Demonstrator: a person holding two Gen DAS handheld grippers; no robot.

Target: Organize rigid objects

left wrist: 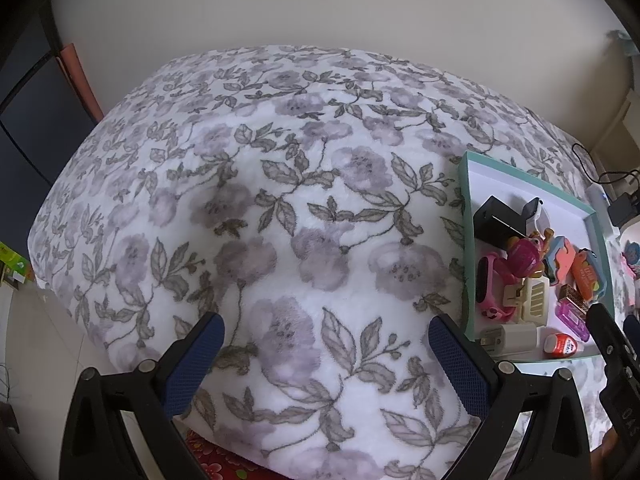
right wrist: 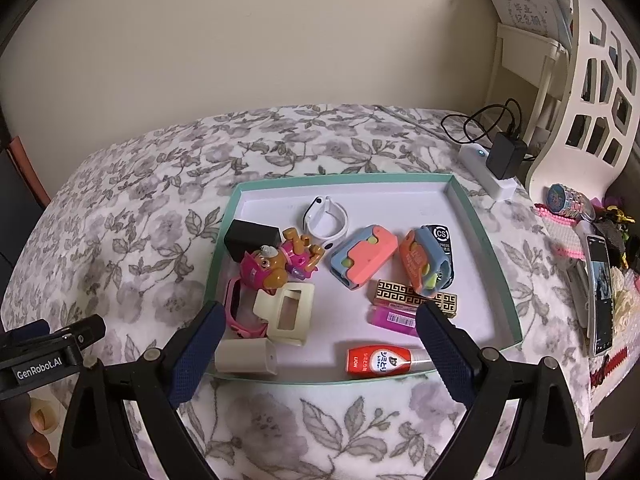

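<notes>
Your right claw [right wrist: 320, 344] gapes wide, empty, over the tray [right wrist: 496, 276]; red tube [right wrist: 384, 360] between its fingers; left claw [left wrist: 326, 360] equally wide, empty.

A plain cream-coloured wall [right wrist: 248, 40] runs behind everything, evenly lit by soft, flat light. In front of it spreads a fleecy white blanket printed with grey-lilac flowers and leaves [left wrist: 280, 184], draped over a bed or low table; I cannot tell which. On the far right stands an ivory furniture piece with cut-out openings [right wrist: 592, 92], and beside it a slim cream-painted shelf frame [right wrist: 524, 64]. A white power strip [right wrist: 486, 170] lies on the blanket near it, holding a black plug adapter [right wrist: 507, 154] with a looped black cable [right wrist: 480, 120]. At the left edge, pale floor [left wrist: 36, 344] shows beside a dark panel [left wrist: 36, 128].
</notes>
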